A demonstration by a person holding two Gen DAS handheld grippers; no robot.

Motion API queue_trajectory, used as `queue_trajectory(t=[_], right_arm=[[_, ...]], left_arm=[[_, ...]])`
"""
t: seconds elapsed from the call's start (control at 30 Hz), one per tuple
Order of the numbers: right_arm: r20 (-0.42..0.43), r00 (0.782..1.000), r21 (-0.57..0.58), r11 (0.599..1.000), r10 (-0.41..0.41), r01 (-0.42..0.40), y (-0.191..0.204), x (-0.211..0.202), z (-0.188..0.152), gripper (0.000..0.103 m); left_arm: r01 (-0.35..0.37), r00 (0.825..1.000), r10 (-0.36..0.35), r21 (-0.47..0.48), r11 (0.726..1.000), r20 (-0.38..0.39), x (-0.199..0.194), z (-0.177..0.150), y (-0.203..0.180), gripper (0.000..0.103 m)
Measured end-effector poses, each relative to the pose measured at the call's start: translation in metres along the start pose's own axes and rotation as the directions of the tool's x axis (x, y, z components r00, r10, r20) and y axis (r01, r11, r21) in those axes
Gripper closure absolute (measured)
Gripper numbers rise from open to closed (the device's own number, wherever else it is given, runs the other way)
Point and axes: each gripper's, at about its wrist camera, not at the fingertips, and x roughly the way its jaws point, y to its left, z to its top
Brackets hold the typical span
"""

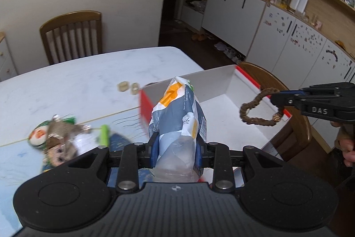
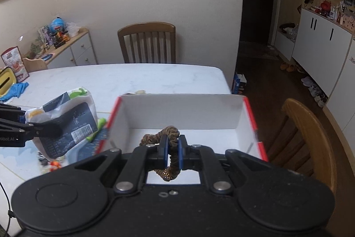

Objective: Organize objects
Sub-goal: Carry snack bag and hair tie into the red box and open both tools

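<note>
Blue pads of the left gripper [image 1: 177, 146]: jaws clenched on the lower end of a packet [image 1: 177, 117], grey, white and orange, with a barcode on one side. The packet stands upright between the pads, lifted clear of the worktop [image 1: 77, 81], just beside the near left corner of the box [image 1: 224, 83].

Right gripper [image 2: 173, 148]: jaws clenched on a brown hair tie [image 2: 172, 133] with a gold bead. The tie hangs as a loop from the pads, above the white interior of the box. In the left wrist view the same gripper enters from the right edge, the loop suspended over the box's right part; a hand [image 1: 348, 148] shows below it.

Box: open, white inside, red outside, no contents visible; it stands at the worktop's right end.

Worktop: white marble pattern, a pale blue printed mat [image 1: 22, 159] on the near left part.
- On the mat, left of the packet: a doll [image 1: 60, 148], a green item [image 1: 104, 133], other small pieces, blurred.
- Behind the box's far left corner: two small beige items [image 1: 128, 87], blurred.
- Far left edge: a blue cloth [image 2: 16, 89].

Surroundings: wooden chair [image 2: 147, 43] at the far side, second chair [image 2: 306, 126] right of the box, white cabinets [image 1: 241, 6] along the right wall.
</note>
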Motion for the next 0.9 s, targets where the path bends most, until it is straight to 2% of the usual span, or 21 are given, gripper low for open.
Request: queue_trajectory(t=[0.37, 0.53, 0.9], right_arm=[[-0.047, 0.999, 0.003, 1.0, 0.007, -0.007, -0.058, 0.03, -0.007, 0.095], [-0.085, 0.996, -0.035, 0.999, 0.025, -0.028, -0.063, 0.046, -0.011, 0.095], [-0.205, 0.975, -0.146, 0.983, 0.083, -0.114, -0.057, 0.081, -0.015, 0.095]], left_arm=[[-0.013, 0.999, 0.016, 0.051, 0.999, -0.046, 0.078, 0.025, -0.059, 0.073], [-0.023, 0.995, 0.029, 0.065, 0.998, -0.093, 0.116, 0.031, -0.073, 0.073], [-0.048, 0.981, 0.055, 0.046, 0.998, -0.187, 0.18, 0.027, -0.069, 0.073]])
